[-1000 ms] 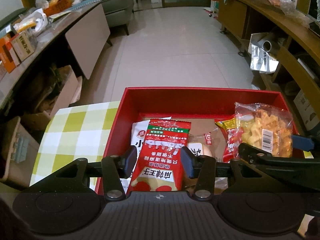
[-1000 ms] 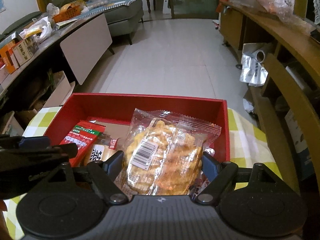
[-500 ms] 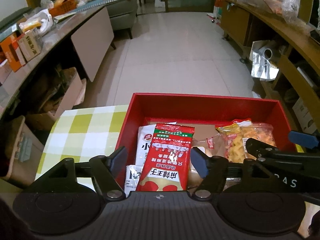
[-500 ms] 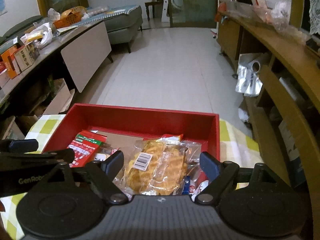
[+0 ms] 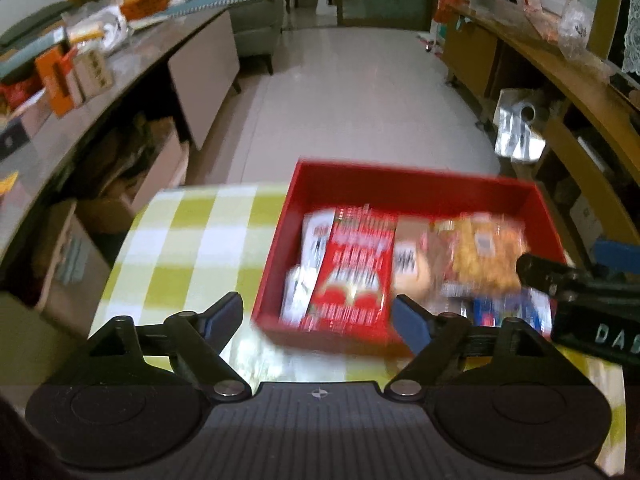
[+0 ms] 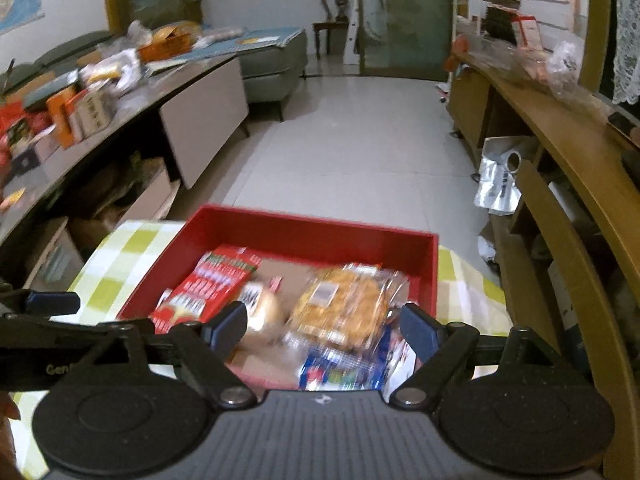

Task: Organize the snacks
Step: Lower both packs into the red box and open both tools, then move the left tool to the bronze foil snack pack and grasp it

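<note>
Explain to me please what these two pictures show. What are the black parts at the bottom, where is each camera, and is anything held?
There is no robot: a person holds one two-finger gripper in each hand, and a camera on each looks forward along its fingers. One picture is from the left gripper, the other from the right gripper; the black parts are their fingers. Below them a red rectangular box stands on a yellow-green checked tablecloth. In the box lie a red printed snack packet, a clear bag of golden snacks and other blurred packets. The left jaws have just been opening. Both grippers are open with nothing pressed between them, so nothing is held.
</note>
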A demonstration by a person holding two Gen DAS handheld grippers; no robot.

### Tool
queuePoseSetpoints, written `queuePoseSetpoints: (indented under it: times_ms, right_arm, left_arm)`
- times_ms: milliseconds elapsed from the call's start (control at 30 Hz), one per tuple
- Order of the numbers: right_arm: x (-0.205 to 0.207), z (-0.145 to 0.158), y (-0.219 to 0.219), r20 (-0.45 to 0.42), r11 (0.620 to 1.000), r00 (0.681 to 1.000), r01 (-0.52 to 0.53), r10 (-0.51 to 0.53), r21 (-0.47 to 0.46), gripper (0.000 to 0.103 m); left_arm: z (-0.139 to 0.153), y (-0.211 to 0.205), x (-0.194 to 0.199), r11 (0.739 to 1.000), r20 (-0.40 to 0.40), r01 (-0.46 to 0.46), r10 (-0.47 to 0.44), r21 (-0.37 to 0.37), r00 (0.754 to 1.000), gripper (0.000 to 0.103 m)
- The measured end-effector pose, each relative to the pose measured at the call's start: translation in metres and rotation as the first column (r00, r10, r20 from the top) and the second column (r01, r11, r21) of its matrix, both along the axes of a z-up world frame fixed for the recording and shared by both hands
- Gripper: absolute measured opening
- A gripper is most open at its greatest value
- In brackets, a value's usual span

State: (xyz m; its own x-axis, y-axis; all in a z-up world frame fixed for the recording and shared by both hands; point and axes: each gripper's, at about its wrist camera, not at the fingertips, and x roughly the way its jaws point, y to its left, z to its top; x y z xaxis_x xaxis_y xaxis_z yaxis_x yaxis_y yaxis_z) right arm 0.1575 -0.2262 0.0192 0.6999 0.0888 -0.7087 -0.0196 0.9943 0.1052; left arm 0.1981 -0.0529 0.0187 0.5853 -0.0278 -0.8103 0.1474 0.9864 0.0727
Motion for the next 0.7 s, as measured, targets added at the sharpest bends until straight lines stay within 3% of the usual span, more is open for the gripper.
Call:
queuePoseSetpoints:
  times_ms: [367, 600, 700]
  right_arm:
    - [-0.060, -0.012, 0.029, -0.073, 0.991, 0.990, -0.127, 0.124, -0.039, 0.091]
    - [-0.090, -0.001, 0.003, -0.064, 0.997, 0.994, -0.083, 0.084, 0.005, 0.091]
    - [-0.097, 0.003, -0.019, -0.059, 0.999, 0.998, -0.030, 0.032, 0.022, 0.091]
  left_arm:
    - [-0.038, 0.040, -0.075, 1.000, -0.197, -0.018, 0.022, 0.025, 0.980, 0.086]
    - [-0.061, 0.050, -0.090, 0.997, -0.268, -0.043, 0.057, 0.060, 0.962, 0.086]
    - [-0.059, 0.058, -0.092, 0.998, -0.280, -0.058, 0.060, 0.017, 0.958, 0.086]
